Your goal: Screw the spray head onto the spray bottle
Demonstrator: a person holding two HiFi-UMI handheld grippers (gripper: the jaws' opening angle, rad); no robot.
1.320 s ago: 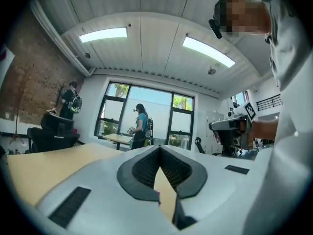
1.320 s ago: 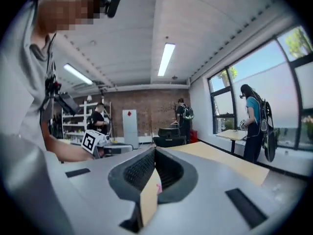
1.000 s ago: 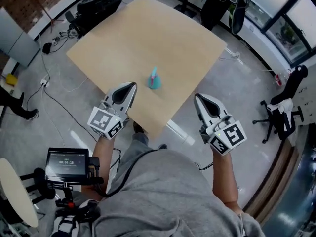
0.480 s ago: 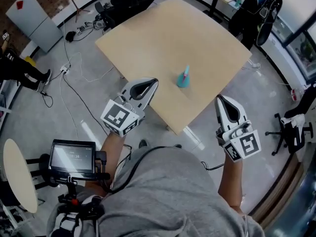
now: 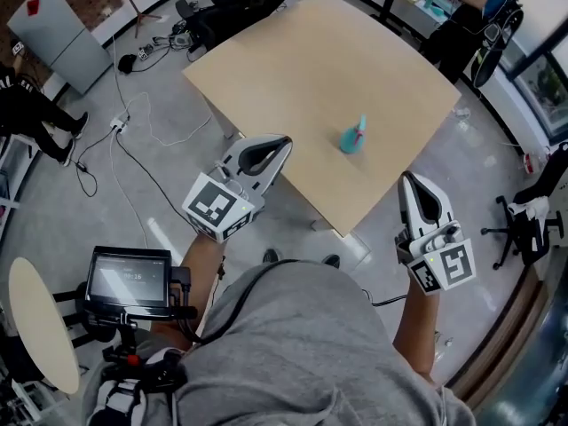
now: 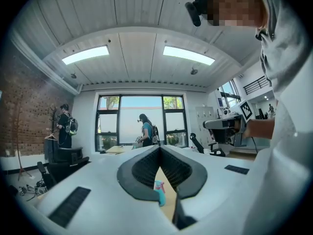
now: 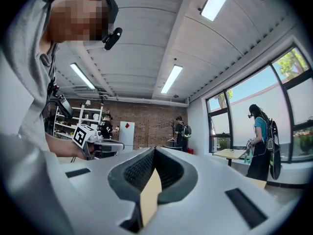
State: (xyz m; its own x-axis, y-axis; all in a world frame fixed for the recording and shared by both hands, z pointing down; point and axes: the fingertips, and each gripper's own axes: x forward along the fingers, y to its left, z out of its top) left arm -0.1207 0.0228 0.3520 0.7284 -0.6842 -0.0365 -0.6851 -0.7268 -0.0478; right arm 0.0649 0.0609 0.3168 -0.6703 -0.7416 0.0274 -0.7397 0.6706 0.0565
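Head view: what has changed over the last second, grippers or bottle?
Both the left gripper and right gripper drew back slightly from the spray bottle; the scene slid rightward in view. Nothing grabbed or released. Unchanged: both grippers shut, empty; bottle upright on the table.

The bottle (image 5: 352,139) is teal with a pink top; the counter (image 5: 302,60) is pale wood. The left gripper (image 5: 284,140) and right gripper (image 5: 409,177) are white, with black-and-white square markers.

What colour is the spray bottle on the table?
The spray bottle is teal with a pink part on top, clearest in the head view.
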